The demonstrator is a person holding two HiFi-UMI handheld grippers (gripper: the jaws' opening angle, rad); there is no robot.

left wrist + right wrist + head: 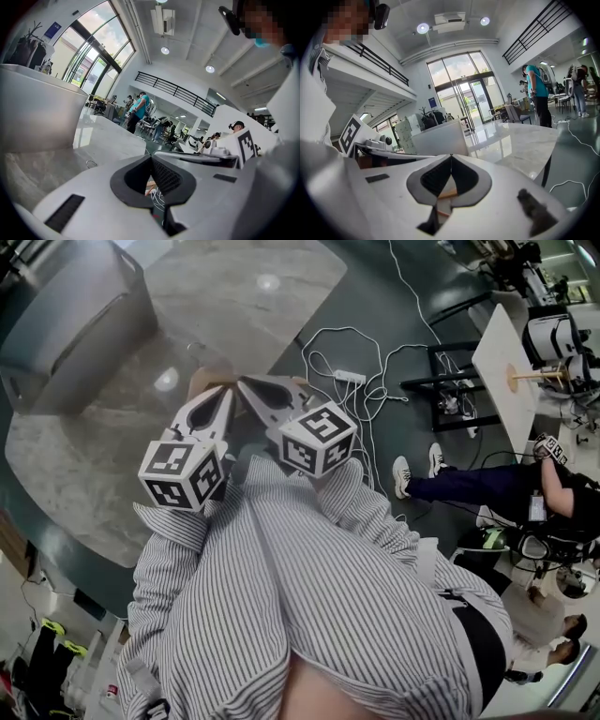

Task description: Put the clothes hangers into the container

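A grey container stands at the far left of a marble table; it also fills the left of the left gripper view. Both grippers are held side by side over the table's near edge. My left gripper is shut, tips meeting, with nothing between them. My right gripper is shut too and empty. A wood-coloured piece shows under the jaws; I cannot tell whether it is a hanger. A small wire loop lies on the marble.
White cables and a power strip lie on the dark floor to the right. A seated person and a white table are further right. Other people stand in the hall behind.
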